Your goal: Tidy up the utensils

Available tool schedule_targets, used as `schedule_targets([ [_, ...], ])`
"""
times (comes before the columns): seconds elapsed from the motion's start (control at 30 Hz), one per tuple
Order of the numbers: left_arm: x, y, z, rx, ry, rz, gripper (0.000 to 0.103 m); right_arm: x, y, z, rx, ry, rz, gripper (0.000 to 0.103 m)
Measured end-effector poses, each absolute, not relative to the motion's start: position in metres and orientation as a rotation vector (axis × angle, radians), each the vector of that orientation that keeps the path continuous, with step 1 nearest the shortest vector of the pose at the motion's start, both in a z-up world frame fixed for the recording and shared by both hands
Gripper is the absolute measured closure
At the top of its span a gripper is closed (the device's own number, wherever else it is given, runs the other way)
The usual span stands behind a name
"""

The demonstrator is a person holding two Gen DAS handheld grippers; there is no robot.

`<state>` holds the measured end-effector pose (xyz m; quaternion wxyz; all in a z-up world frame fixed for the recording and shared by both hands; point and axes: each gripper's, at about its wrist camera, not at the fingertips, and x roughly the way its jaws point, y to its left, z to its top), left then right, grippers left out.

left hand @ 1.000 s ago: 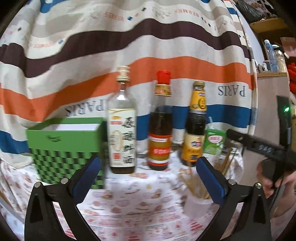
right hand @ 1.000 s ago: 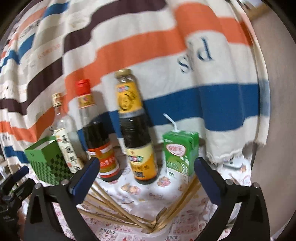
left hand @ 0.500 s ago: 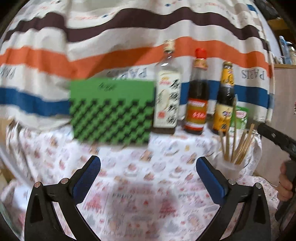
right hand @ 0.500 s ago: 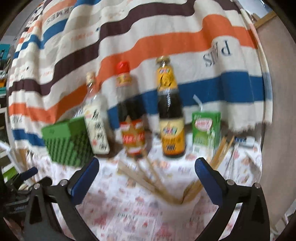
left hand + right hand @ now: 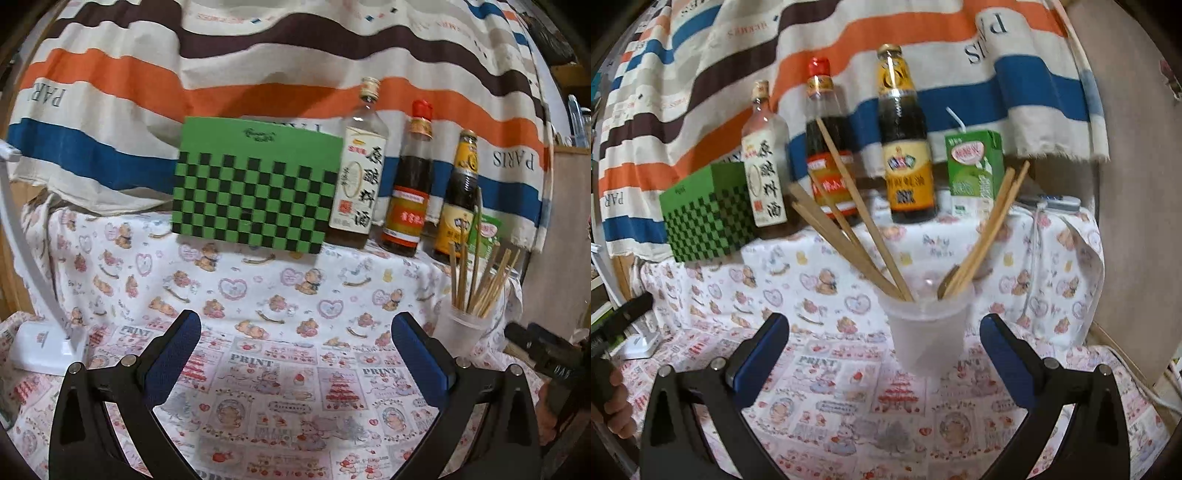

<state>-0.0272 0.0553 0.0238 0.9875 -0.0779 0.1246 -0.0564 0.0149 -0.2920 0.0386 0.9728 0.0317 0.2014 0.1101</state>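
Since the chopsticks [image 5: 849,206] stand splayed in the clear cup [image 5: 925,332] at the bench's right front, we should close our right tool [image 5: 884,345], now spread empty, on one stick; the left tool [image 5: 295,343] waits open.

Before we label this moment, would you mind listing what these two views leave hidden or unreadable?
- Inside of the green checkered box: both views show only its outer walls.
- Juice carton: left wrist view, mostly behind the chopsticks.
- Bottom of the plastic cup: right wrist view, cloudy wall hides how the chopstick ends sit.
- Small label text on the dark sauce bottle: right wrist view, blurred.
- Right hand-held gripper: handle cut off by the lower edge.
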Motion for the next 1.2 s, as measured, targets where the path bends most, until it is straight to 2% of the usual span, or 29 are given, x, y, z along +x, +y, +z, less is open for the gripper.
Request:
schedule_targets([
  [0.13,-0.025,0.058,0.022,-0.161,0.251,-0.077,0.001,0.009,-0.284,0.036,-0.027,0.345,0.203,0.000],
  [0.7,-0.028,0.022,0.012,0.044,0.217,-0.068,0.001,0.014,-0.286,0.034,-0.023,0.379,0.134,0.000],
  [0.87,-0.019,0.010,0.007,0.055,0.291,-0.078,0.001,0.012,-0.285,0.034,-0.025,0.375,0.140,0.000],
  [1.2,-0.013,0.011,0.004,0.048,0.323,-0.077,0.000,0.014,-0.281,0.033,-0.037,0.390,0.155,0.000],
])
